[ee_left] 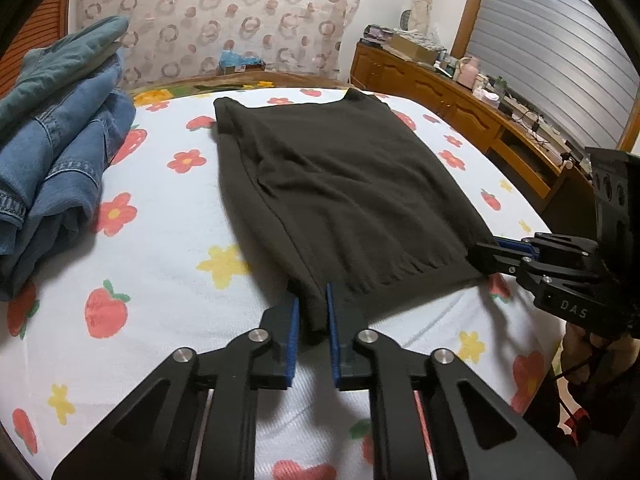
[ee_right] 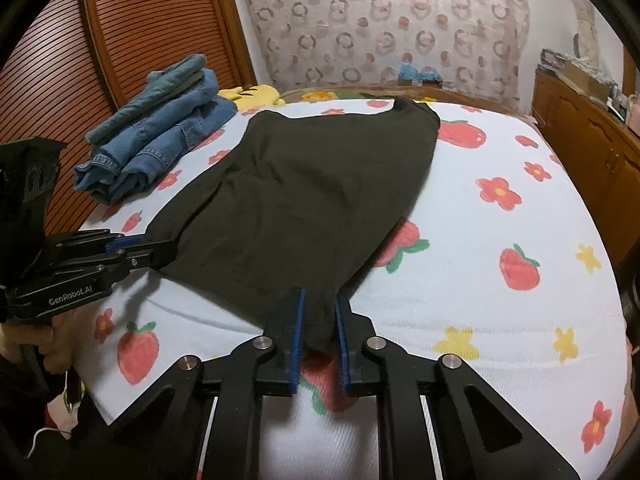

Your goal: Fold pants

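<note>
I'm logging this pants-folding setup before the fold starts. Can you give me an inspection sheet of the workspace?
Surface: bed sheet, white with a flower and strawberry print, under everything.
Job's things: dark pants laid flat, near edge at the grippers.
Clutter: pile of jeans on the bed, left of the pants, apart from them.
Grippers: left gripper shut on the pants' near left corner; right gripper shut on the near right corner.
Cables: white cable by the hand under the left gripper.
Surroundings: patterned curtain, wooden cabinet with small items on top, slatted wooden door.
</note>
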{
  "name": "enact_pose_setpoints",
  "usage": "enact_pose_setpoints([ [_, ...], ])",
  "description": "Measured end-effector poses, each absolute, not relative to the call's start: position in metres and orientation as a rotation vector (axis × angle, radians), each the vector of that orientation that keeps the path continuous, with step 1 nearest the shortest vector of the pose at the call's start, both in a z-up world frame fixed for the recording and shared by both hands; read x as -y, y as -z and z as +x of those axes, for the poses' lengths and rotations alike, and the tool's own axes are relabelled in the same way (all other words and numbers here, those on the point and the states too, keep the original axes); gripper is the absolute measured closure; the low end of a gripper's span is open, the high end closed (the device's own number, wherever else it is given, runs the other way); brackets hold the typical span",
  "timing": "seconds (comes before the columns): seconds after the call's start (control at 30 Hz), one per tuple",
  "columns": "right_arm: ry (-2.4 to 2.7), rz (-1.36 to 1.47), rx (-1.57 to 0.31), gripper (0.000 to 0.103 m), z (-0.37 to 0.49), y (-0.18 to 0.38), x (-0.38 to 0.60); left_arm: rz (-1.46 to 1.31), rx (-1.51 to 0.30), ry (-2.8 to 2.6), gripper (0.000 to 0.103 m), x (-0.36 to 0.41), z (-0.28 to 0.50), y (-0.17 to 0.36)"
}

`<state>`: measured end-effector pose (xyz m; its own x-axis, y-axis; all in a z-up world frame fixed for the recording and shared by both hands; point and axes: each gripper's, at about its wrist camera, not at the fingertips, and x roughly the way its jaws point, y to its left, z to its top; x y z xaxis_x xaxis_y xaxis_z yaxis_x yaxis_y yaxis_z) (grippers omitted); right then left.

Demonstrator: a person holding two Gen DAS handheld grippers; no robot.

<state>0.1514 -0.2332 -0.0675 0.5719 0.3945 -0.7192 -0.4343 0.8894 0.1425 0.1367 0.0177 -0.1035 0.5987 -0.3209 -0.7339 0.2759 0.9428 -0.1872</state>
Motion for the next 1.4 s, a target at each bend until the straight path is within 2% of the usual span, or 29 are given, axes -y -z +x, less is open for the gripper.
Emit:
enact_pose_setpoints([
  [0.43, -0.582, -0.002, -0.818, 0.093, 0.114, 0.049, 0.256, -0.082, -0.807, 0.409, 0.092, -0.022, 0.087, 0.074],
  [0.97, -0.623, -0.023, -0.715, 0.093, 0.084, 0.01, 0.268, -0.08, -0.71, 0.423, 0.092, -0.018, 0.046, 0.029],
  [1.13, -0.624, -0.041, -0.659, 0.093, 0.093, -0.006, 0.262, -0.058, -0.682, 0.401, 0.092, -0.021, 0.059, 0.019],
  [1.4, -0.59, -0.061, -0.678, 0.093, 0.134, 0.007, 0.25, -0.072, -0.749, 0.374, 0.092, -0.027, 0.111, 0.04],
])
